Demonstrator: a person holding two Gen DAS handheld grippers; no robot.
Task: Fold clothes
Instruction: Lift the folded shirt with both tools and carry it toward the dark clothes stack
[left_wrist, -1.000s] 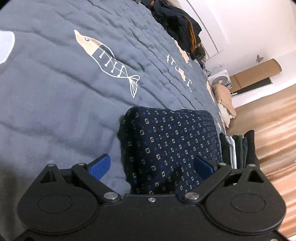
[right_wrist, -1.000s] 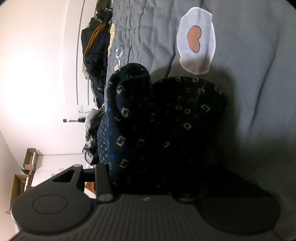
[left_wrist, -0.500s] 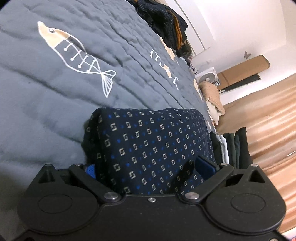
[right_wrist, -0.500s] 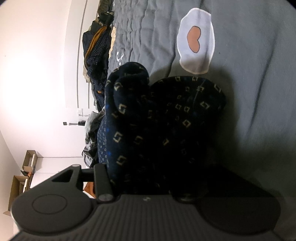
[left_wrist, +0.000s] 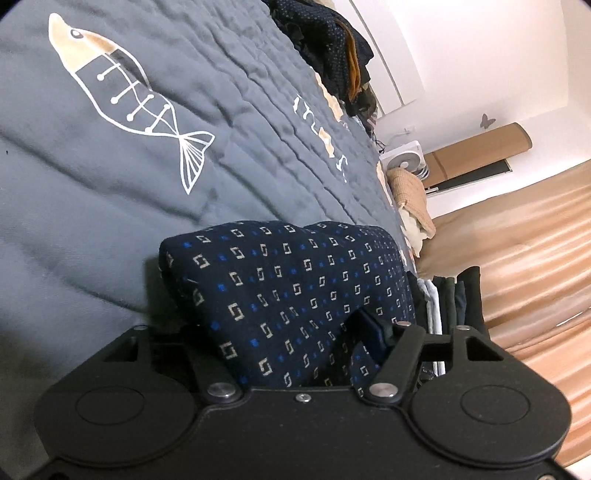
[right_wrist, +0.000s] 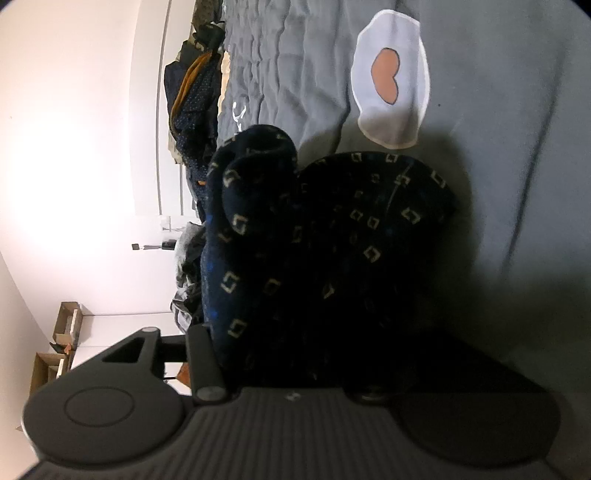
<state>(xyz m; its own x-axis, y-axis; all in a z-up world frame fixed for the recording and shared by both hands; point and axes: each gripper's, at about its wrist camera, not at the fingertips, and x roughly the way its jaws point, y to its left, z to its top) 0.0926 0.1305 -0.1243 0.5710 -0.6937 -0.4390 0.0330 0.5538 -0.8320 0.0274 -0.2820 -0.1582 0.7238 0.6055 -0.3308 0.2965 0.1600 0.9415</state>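
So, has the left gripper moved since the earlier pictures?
Yes. The left gripper moved in over the folded navy garment, away from the fish print; its jaws are closing around the garment.

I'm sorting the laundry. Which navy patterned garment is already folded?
The navy garment with square motifs lying folded on the grey bedspread right before the jaws; the other navy clothes sit crumpled in a heap at the bed's far edge.

One folded navy garment (left_wrist: 288, 280) on one grey bedspread (left_wrist: 92, 206), with one gripper (left_wrist: 295, 354) in the left wrist view and one gripper (right_wrist: 295, 369) in the right. Printed on the bedspread: one fish (left_wrist: 122, 96) and one fried egg (right_wrist: 391, 81). Beyond: one heap of dark clothes (left_wrist: 332, 48), one row of folded clothes (left_wrist: 454, 295), one fan (left_wrist: 406, 162), two open boxes (right_wrist: 59, 343).
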